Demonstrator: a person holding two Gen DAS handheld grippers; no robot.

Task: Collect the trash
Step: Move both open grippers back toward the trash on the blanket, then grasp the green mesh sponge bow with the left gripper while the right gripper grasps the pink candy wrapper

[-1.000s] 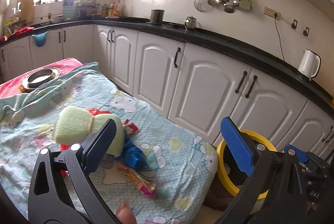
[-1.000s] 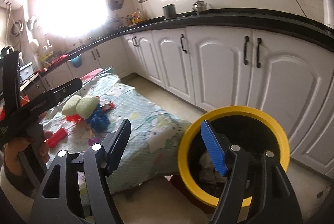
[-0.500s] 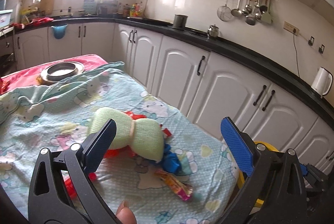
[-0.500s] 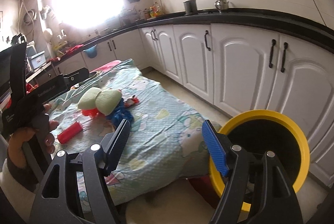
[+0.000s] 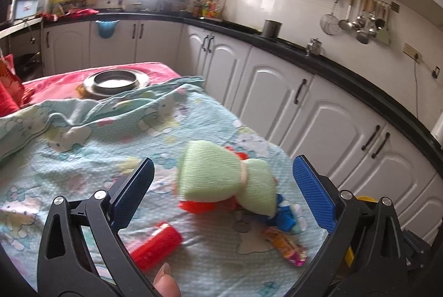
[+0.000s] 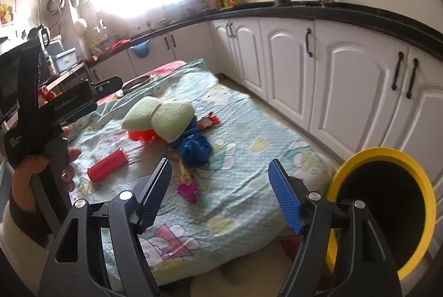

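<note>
the left gripper is hovering over the desk with its jaws standing wide apart and nothing between them. the right gripper is also hanging above the desk, jaws spread and gripping nothing. the trash is lying in a loose heap on the patterned cloth: a pale green sponge is resting on a red scrap and a blue mesh ball, a red cylinder is lying apart near the left jaws, and a pink-orange wrapper is sitting just beside the blue ball. a yellow-rimmed bin is standing off the desk's end, beside the white cabinets.
</note>
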